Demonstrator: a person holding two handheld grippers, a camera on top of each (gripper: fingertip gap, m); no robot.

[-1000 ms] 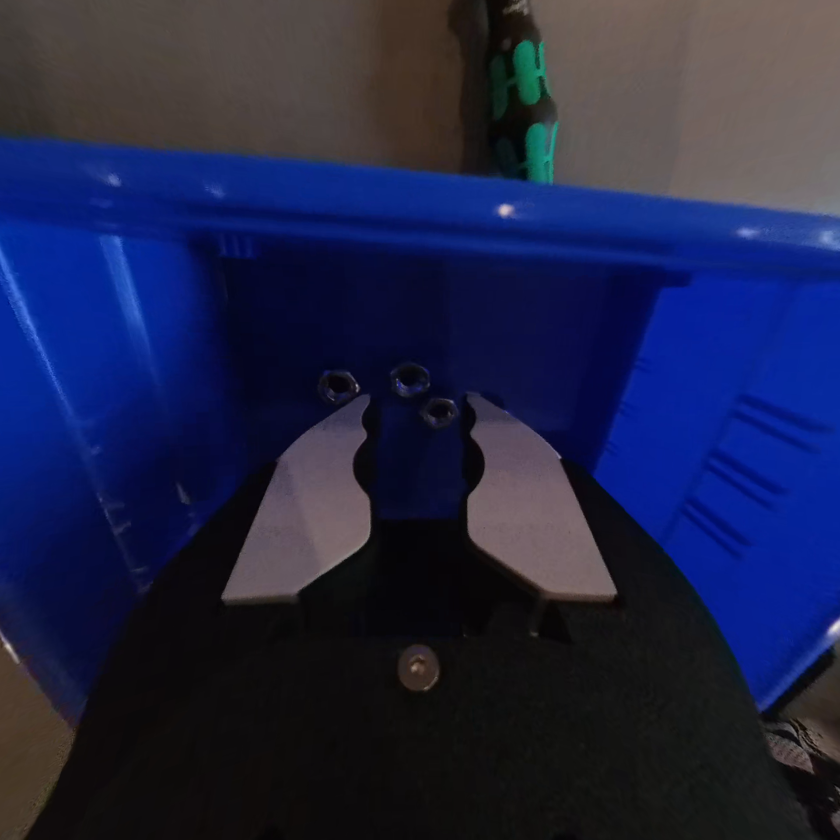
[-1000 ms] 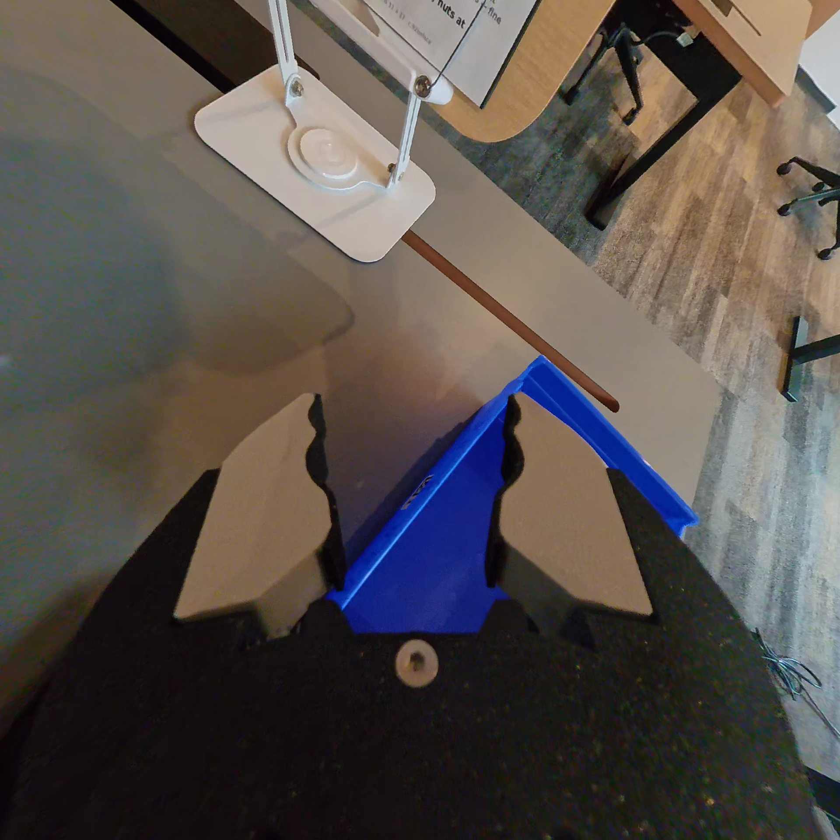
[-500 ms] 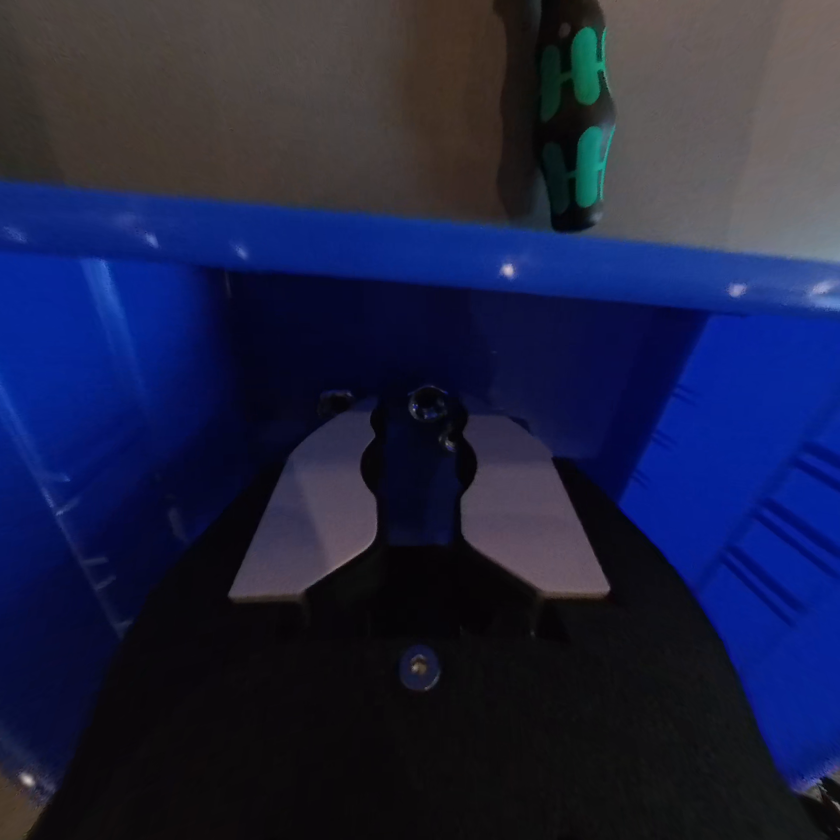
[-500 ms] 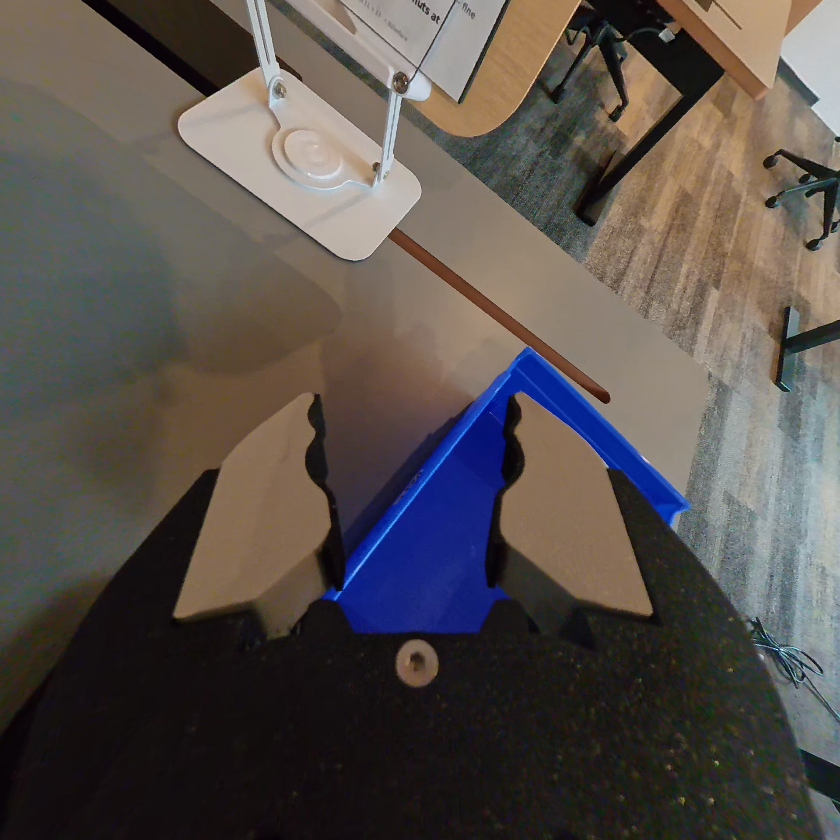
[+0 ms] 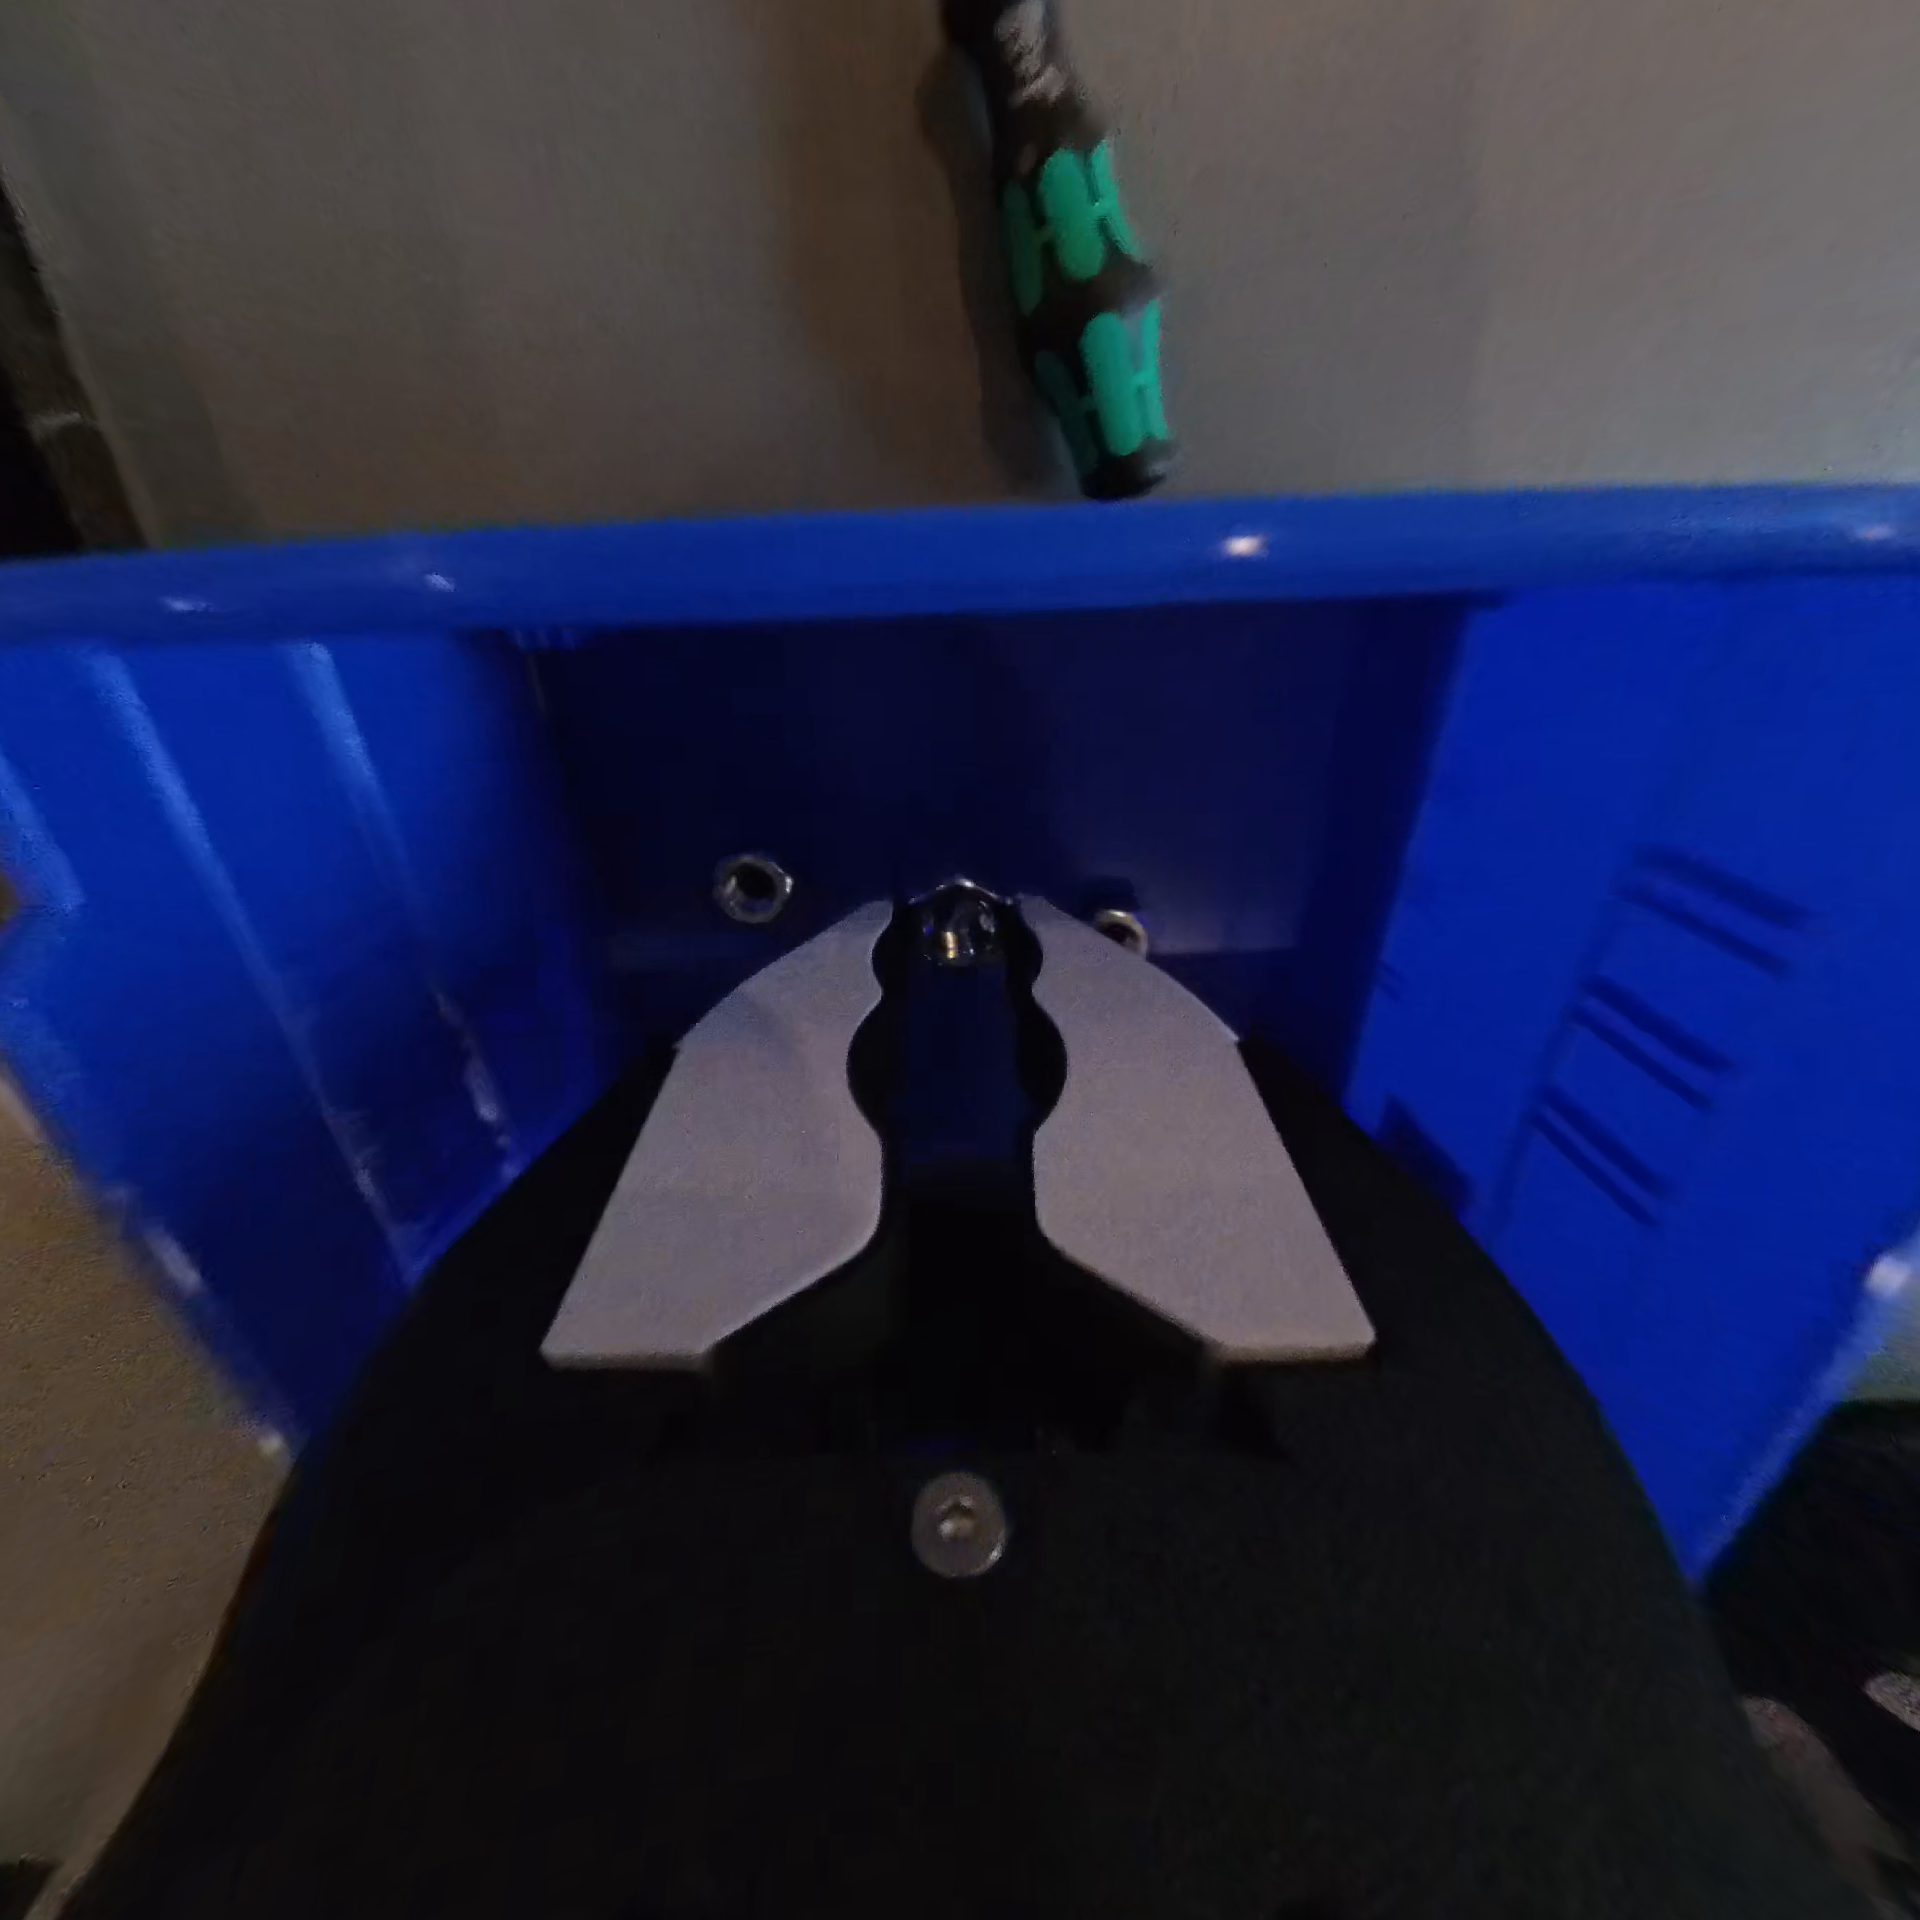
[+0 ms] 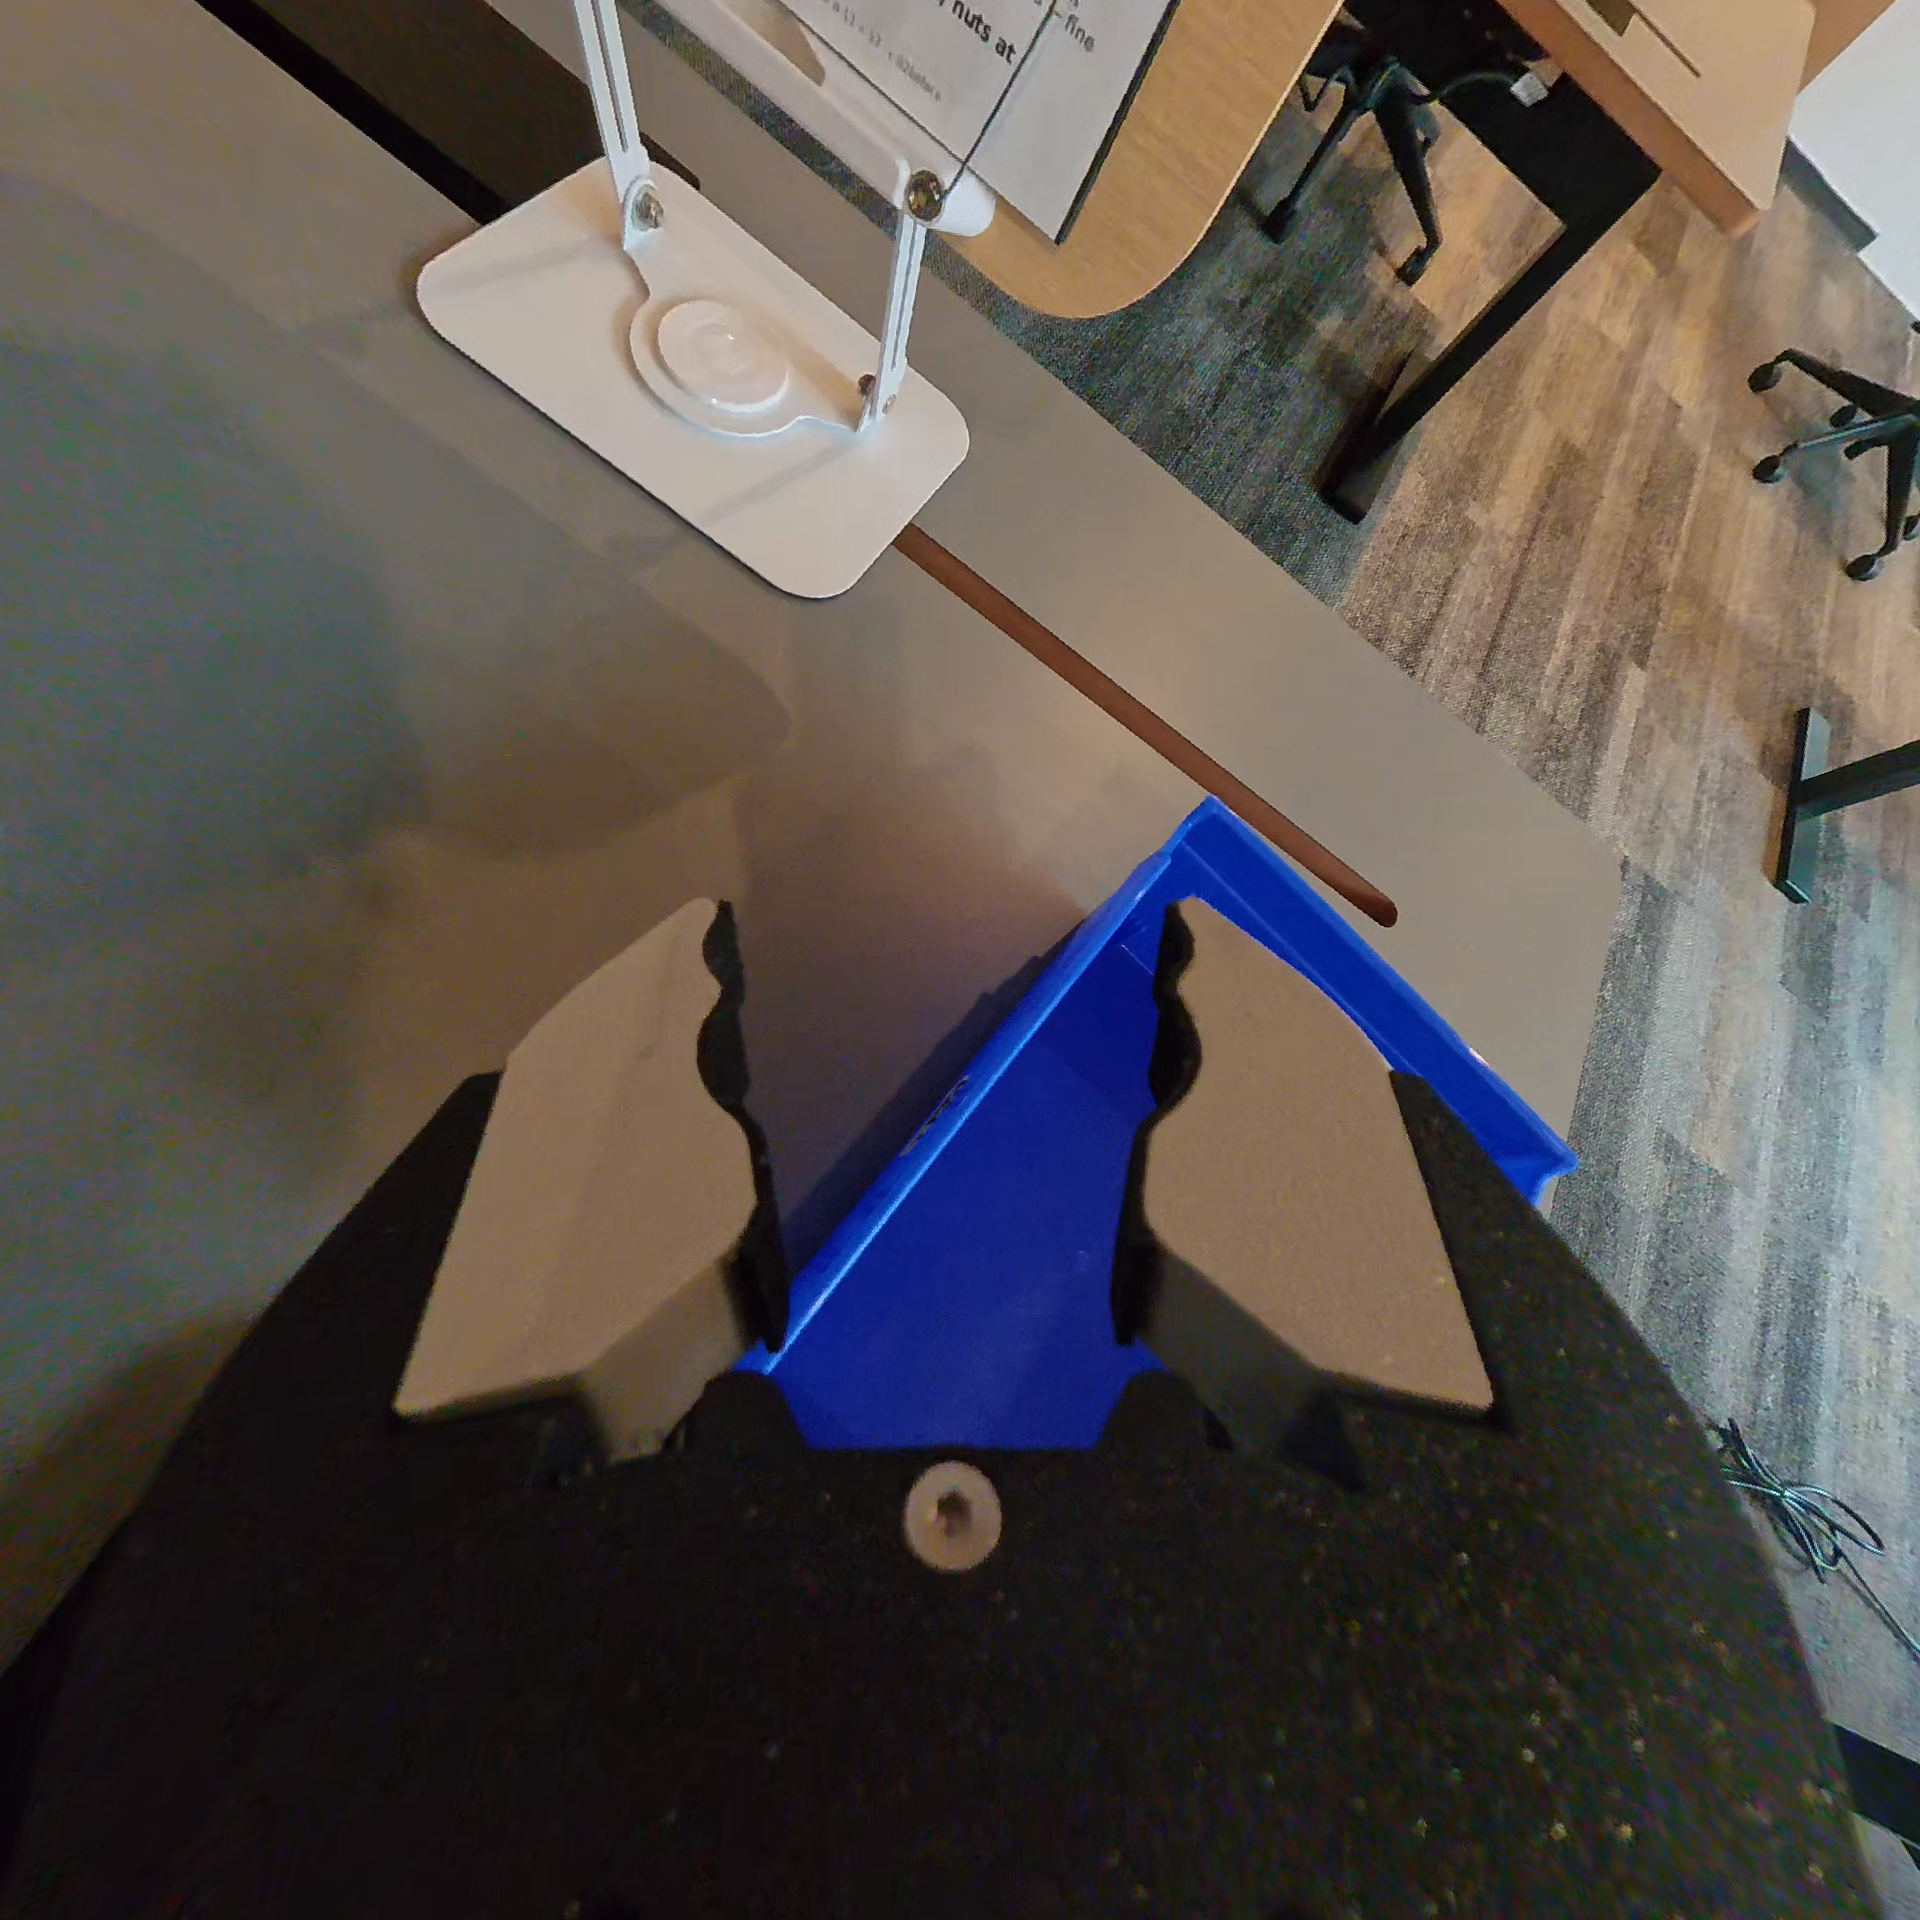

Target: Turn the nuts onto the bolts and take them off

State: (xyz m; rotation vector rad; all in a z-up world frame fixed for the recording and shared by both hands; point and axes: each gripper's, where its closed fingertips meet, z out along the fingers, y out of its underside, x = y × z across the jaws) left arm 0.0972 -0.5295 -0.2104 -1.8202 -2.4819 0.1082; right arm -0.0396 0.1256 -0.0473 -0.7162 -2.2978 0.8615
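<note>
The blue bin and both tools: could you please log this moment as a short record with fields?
bin: blue bin, open top, on the grey table
nuts: three in the bin
left tool: shut on the middle nut
loose nuts: left nut; right nut, partly hidden
right tool: open, empty, above the bin
behind bin: screwdriver handle

Black foam claw (image 5: 956, 925) bodies, grey scalloped fingers (image 6: 1288, 1164), one screw.
</note>
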